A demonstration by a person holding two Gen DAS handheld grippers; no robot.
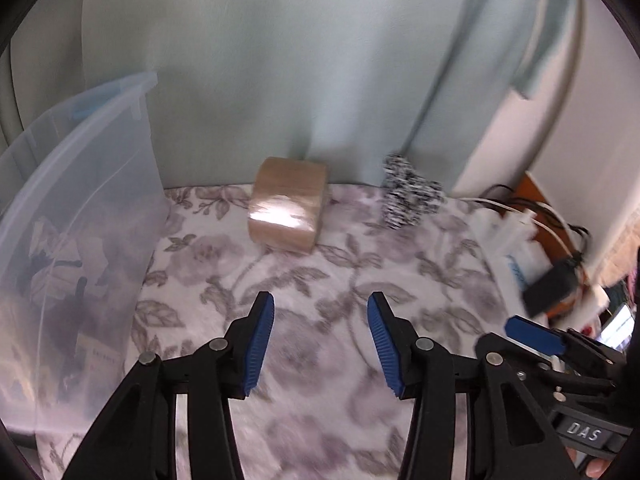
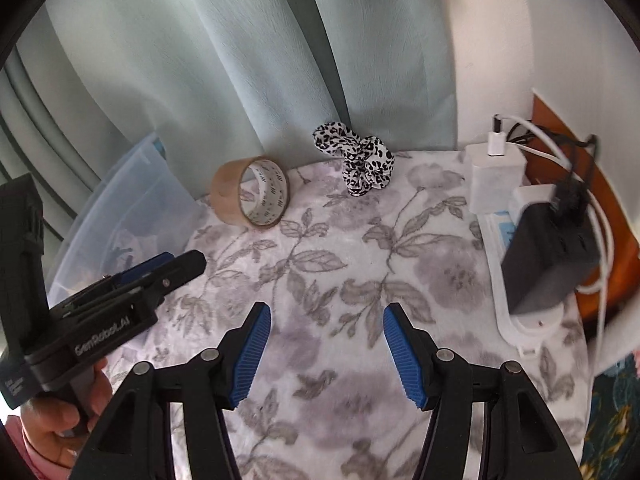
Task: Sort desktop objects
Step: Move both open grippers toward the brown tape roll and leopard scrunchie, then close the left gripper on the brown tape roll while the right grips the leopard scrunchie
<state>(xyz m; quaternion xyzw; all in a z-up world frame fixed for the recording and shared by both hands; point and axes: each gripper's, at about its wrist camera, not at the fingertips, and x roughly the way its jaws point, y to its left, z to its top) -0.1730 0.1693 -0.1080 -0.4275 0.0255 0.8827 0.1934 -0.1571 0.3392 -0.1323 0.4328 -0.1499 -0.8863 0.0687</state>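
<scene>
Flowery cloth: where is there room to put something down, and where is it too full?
The widest bare patch of the flowery cloth lies in front of the tape roll and spotted scrunchie; both open grippers' fingers hover over it. It is crowded at the right edge with the white charger, black box and cables. The clear bin fills the left side.

black gripper (image 2: 326, 354) frames, ribbed blue pads (image 2: 253, 354), silver pivot screws.

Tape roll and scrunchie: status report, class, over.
Both claws, left and right, open, empty. Tape roll and scrunchie untouched on cloth. Path clear.
</scene>
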